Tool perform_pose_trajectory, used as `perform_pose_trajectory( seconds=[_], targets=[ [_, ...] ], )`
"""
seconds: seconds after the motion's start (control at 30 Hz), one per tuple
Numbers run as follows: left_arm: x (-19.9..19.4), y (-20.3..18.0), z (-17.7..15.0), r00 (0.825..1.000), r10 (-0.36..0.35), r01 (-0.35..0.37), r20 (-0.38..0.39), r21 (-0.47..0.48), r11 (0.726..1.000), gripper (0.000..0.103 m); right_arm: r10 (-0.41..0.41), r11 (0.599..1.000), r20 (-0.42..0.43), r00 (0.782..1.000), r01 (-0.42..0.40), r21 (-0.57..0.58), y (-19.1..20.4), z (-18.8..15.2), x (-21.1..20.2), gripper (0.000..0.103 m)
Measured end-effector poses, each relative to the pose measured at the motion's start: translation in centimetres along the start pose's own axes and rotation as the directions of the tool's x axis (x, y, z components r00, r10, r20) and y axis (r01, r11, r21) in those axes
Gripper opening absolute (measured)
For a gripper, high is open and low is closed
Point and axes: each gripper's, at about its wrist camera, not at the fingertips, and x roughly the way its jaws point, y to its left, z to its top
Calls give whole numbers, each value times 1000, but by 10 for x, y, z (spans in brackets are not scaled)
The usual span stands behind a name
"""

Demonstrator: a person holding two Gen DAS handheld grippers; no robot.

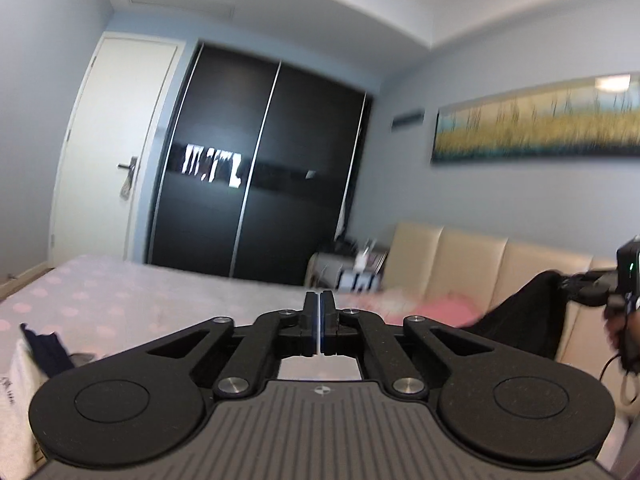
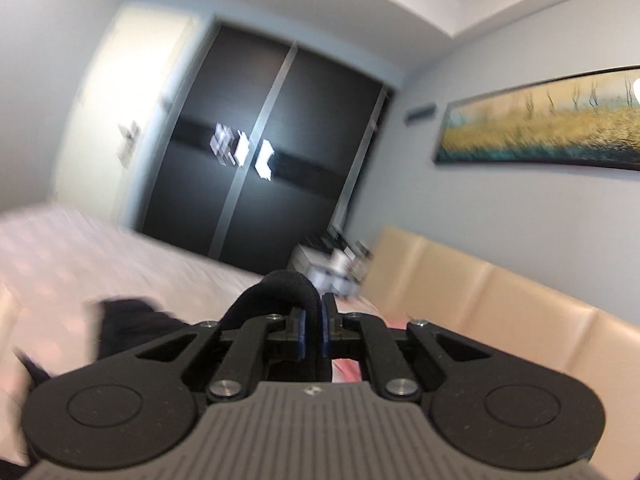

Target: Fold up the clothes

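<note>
Black cloth (image 2: pixel 280 288) loops up between the fingers of the right gripper (image 2: pixel 315 320), whose jaws are pinched nearly together on a fold of it; more of the dark garment trails down to the left, over the bed (image 2: pixel 80 248). That view is blurred. The left gripper (image 1: pixel 319 320) is fully closed with nothing between its fingers — only a thin bright slit shows there. From the left wrist camera the same garment (image 1: pixel 524 312) hangs at the far right, held up above the bed by the right gripper (image 1: pixel 570 286), with a hand (image 1: pixel 624 332) behind it. At the near left edge lies some dark blue clothing (image 1: pixel 44 346) beside a white box (image 1: pixel 18 380). Farther off stretches the pink-dotted bedsheet (image 1: pixel 120 292), then a pink pillow (image 1: pixel 448 308) against the beige padded headboard (image 1: pixel 460 264). Beyond stand a cluttered bedside table (image 1: pixel 348 272), a dark sliding wardrobe (image 1: pixel 256 168) and a white door (image 1: pixel 116 140) — a long painting (image 1: pixel 536 124) hangs on the right wall.
</note>
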Motion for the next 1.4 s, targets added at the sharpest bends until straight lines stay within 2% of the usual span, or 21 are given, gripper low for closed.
perform_pose_trajectory(
  seconds=[0.07, 0.2, 0.23, 0.33, 0.4, 0.43, 0.53, 0.57, 0.63, 0.67, 0.77, 0.87, 0.9, 1.0, 1.07, 1.13, 1.17, 1.23, 1.3, 1.33, 1.4],
  targets=[
    [4, 0, -13, 998, 18, -16, -54, 27, 999, 0, 23, 1000, -88, 996, -22, 4, -2, -25, 23, 9],
    [11, -5, -43, 984, 37, -24, -172, 76, 997, 2, -76, 997, -203, 976, 76, -9, 0, -89, 59, 10],
    [13, -6, -51, 979, 46, -28, -200, 91, 995, 9, -108, 994, -235, 966, 111, 2, 2, -109, 64, 10],
    [21, -10, -81, 951, 65, -26, -304, 129, 991, 26, -154, 983, -324, 934, 179, 48, -13, -149, 70, 18],
    [28, -17, -101, 929, 71, -9, -364, 170, 985, 33, -175, 975, -363, 915, 213, 68, -19, -171, 71, 36],
    [31, -21, -112, 918, 71, 4, -390, 188, 982, 37, -181, 970, -379, 908, 229, 85, -27, -177, 70, 38],
    [36, -37, -145, 884, 59, 47, -464, 214, 976, 45, -168, 967, -354, 920, 224, 121, -40, -182, 61, 44],
    [36, -43, -155, 871, 54, 64, -488, 221, 973, 46, -171, 971, -335, 927, 217, 105, -38, -186, 56, 50],
    [36, -55, -176, 847, 47, 99, -529, 245, 964, 47, -101, 987, -298, 949, 133, 89, -29, -189, 50, 52],
    [35, -61, -186, 841, 58, 108, -537, 272, 956, 48, -49, 993, -287, 957, 77, 88, -23, -195, 46, 53],
    [29, -82, -216, 831, 127, 110, -541, 384, 917, 49, 120, 991, -283, 952, -100, 83, 11, -196, 42, 59],
    [28, -100, -240, 828, 262, 39, -495, 518, 855, 49, 305, 952, -296, 905, -289, 98, 54, -195, 40, 69],
    [27, -103, -246, 825, 304, 8, -476, 548, 836, 49, 370, 929, -302, 879, -356, 102, 70, -195, 38, 73],
    [27, -110, -260, 809, 400, -67, -431, 608, 791, 49, 520, 849, -339, 784, -520, 99, 120, -194, 28, 75],
    [26, -111, -266, 807, 428, -74, -406, 651, 755, 49, 585, 797, -368, 723, -596, 95, 149, -197, 26, 76],
    [27, -109, -271, 798, 455, -72, -396, 686, 724, 49, 612, 762, -409, 676, -642, 79, 175, -202, 27, 76],
    [29, -106, -272, 784, 472, -80, -404, 687, 722, 49, 608, 756, -430, 667, -652, 57, 188, -206, 31, 76],
    [35, -94, -272, 764, 486, -103, -423, 665, 740, 49, 556, 771, -479, 679, -636, -7, 207, -215, 35, 76],
    [40, -84, -271, 755, 495, -119, -430, 652, 749, 49, 504, 795, -523, 687, -605, -29, 219, -225, 45, 76],
    [44, -80, -271, 749, 500, -125, -435, 648, 751, 49, 494, 803, -538, 683, -596, -20, 221, -229, 51, 75],
    [50, -71, -270, 735, 487, -121, -473, 614, 780, 46, 478, 812, -555, 681, -583, -15, 223, -234, 61, 69]
  ],
)
